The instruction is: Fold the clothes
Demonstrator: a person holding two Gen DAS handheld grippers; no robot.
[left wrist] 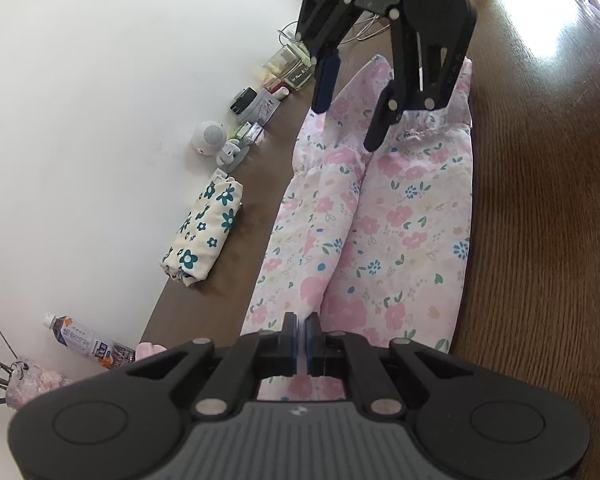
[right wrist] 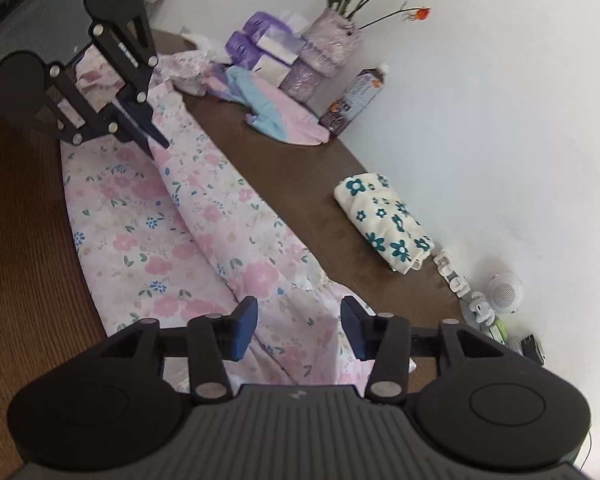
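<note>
A pink floral garment [left wrist: 380,216] lies stretched out lengthwise on the brown wooden table [left wrist: 540,240], folded along its length with a ridge down the middle. My left gripper [left wrist: 301,344] is shut on the garment's fabric at one end; it also shows in the right wrist view [right wrist: 156,142], pinching a raised fold. My right gripper [right wrist: 298,330] is open over the opposite, gathered end of the garment [right wrist: 204,224], its blue pads [right wrist: 246,328] on either side of the cloth. It also shows in the left wrist view [left wrist: 346,124], jaws apart above the fabric.
A folded cream cloth with teal flowers [left wrist: 204,228] lies by the white wall, also in the right wrist view [right wrist: 384,220]. Along the wall stand a bottle [left wrist: 88,344], a round white speaker [left wrist: 208,136], small items, a vase of flowers [right wrist: 336,44], purple packs [right wrist: 256,44] and a pink-blue cloth [right wrist: 284,120].
</note>
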